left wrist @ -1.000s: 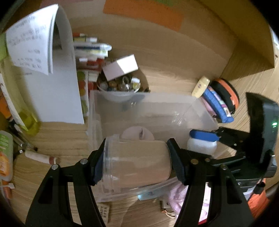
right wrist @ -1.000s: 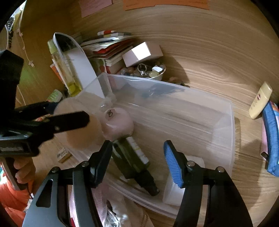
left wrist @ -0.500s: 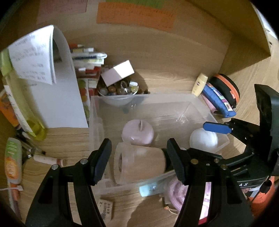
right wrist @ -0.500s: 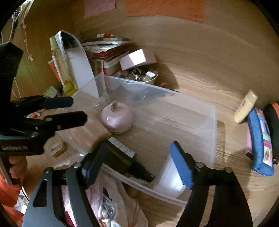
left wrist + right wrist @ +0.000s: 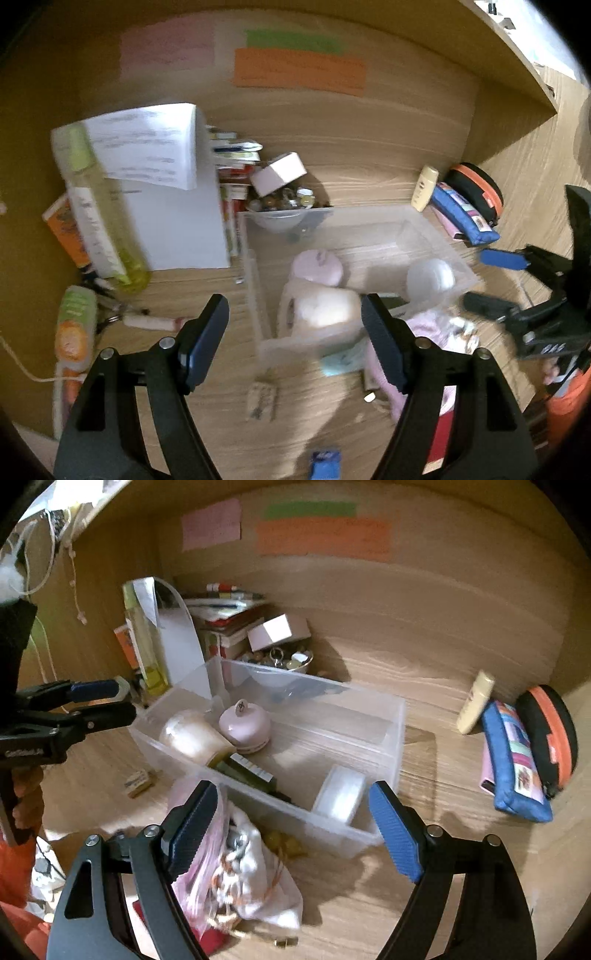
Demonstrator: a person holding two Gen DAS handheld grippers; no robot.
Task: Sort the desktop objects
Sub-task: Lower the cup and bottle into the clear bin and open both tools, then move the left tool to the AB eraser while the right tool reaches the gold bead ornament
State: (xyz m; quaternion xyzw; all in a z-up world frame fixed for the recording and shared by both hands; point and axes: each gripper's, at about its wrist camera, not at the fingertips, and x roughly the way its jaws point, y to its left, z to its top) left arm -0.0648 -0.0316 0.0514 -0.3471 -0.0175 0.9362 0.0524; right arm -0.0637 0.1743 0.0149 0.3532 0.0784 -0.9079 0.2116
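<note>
A clear plastic bin (image 5: 395,734) (image 5: 443,243) sits mid-desk. Inside lie a frosted beige jar (image 5: 192,734) (image 5: 325,310) on its side, a pink round lidded pot (image 5: 245,723) (image 5: 317,262), a dark green bottle (image 5: 247,773) and a white tub (image 5: 340,794) (image 5: 430,277). My left gripper (image 5: 295,343) is open and empty, pulled back above the bin's near edge; it also shows in the right wrist view (image 5: 107,698). My right gripper (image 5: 288,830) is open and empty in front of the bin; it also shows in the left wrist view (image 5: 495,280).
A pink-and-white bag of trinkets (image 5: 236,860) lies before the bin. A bowl of small items (image 5: 291,661), white box (image 5: 277,631), book stack (image 5: 225,613) and yellow bottle (image 5: 142,642) stand behind. Cream tube (image 5: 474,701), blue pouch (image 5: 513,760) and orange case (image 5: 550,734) lie right.
My left gripper let go of the beige jar inside the bin and drew back and up. My right gripper also withdrew from the bin and opened wider.
</note>
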